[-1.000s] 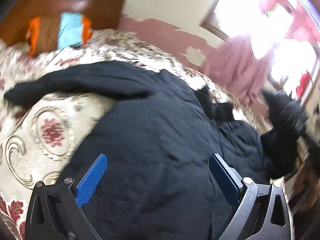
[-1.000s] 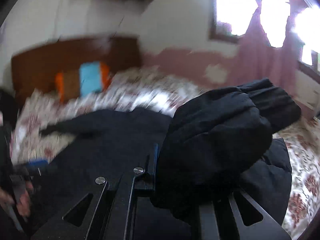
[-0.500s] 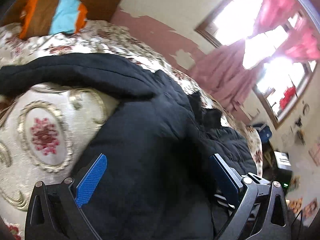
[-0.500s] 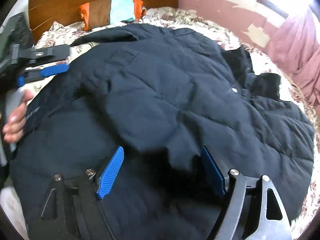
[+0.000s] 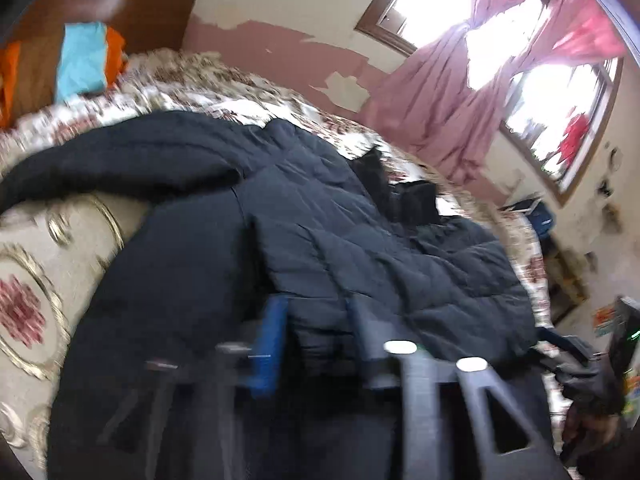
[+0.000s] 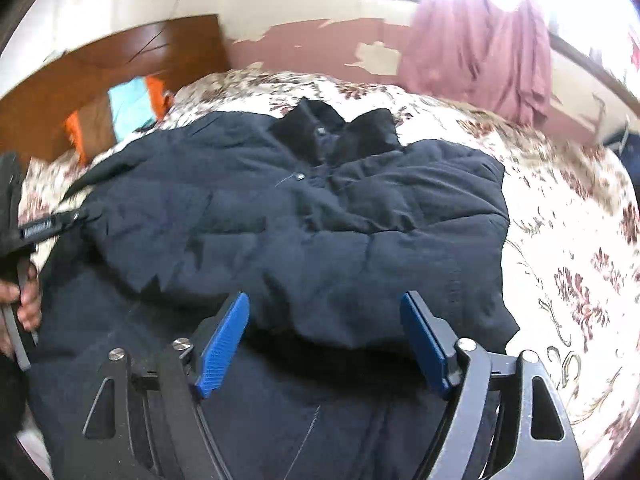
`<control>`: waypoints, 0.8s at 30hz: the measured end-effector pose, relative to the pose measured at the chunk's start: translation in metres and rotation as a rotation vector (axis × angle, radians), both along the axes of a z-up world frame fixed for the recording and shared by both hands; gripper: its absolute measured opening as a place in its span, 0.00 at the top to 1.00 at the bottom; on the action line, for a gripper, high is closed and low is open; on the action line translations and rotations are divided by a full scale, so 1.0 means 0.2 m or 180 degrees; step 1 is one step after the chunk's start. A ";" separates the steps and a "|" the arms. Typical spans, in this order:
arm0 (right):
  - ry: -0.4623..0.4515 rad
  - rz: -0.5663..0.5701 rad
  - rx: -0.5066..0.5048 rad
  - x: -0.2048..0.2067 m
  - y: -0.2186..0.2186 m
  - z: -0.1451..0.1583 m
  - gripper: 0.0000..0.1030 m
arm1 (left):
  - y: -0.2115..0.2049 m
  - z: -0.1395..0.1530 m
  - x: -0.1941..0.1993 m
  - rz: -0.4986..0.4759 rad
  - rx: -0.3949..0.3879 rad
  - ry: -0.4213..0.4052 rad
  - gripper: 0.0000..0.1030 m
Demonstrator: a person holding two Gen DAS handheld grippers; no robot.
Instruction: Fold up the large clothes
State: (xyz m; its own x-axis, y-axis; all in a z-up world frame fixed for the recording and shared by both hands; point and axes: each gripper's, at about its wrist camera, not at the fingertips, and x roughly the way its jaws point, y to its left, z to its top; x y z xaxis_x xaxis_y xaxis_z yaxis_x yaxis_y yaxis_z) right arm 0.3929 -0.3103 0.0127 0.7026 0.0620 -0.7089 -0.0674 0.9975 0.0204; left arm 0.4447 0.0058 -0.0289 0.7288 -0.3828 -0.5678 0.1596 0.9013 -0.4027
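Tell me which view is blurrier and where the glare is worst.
Left wrist view is blurrier: the left gripper and bedspread smear with motion. Right wrist view shows the right gripper and dark jacket sharper. Windows blow out white in both, top right.

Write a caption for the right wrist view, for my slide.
Right gripper open above a dark padded jacket spread on a floral bedspread.

The left gripper point(image 5: 316, 334) has just closed onto a fold of the black padded jacket point(image 5: 360, 248); the right gripper point(image 6: 324, 336), having dropped its bundled sleeve, now stands open.
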 end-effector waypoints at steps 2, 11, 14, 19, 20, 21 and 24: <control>0.0009 -0.0013 0.0066 0.04 -0.01 -0.01 0.47 | 0.03 0.02 -0.01 0.0026 -0.0019 -0.0108 0.94; 0.0313 0.0358 0.0195 0.42 0.31 -0.19 0.47 | 0.07 0.08 -0.05 0.0506 0.0546 -0.0362 0.95; 0.0509 0.0405 -0.0034 0.54 0.43 -0.30 0.47 | 0.10 0.05 -0.01 0.0379 0.0436 -0.0203 0.95; 0.0655 0.0301 -0.0096 0.60 0.48 -0.42 0.45 | 0.19 0.06 -0.01 0.0335 0.0242 -0.0090 0.87; 0.0640 0.0300 -0.0091 0.60 0.48 -0.43 0.45 | 0.22 0.06 -0.01 0.0334 0.0206 -0.0074 0.85; 0.0629 0.0303 -0.0089 0.59 0.48 -0.43 0.44 | 0.25 0.06 -0.01 0.0334 0.0145 -0.0055 0.79; 0.0573 0.0295 -0.0105 0.57 0.50 -0.40 0.42 | 0.38 0.07 -0.03 0.0388 -0.0129 -0.0028 0.68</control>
State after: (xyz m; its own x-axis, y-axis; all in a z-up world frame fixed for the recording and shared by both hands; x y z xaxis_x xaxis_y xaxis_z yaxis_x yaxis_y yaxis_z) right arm 0.5062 -0.2113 -0.0678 0.5568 0.0950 -0.8252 -0.1571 0.9876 0.0078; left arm 0.4395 0.0816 -0.0151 0.7761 -0.3136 -0.5471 0.0535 0.8972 -0.4384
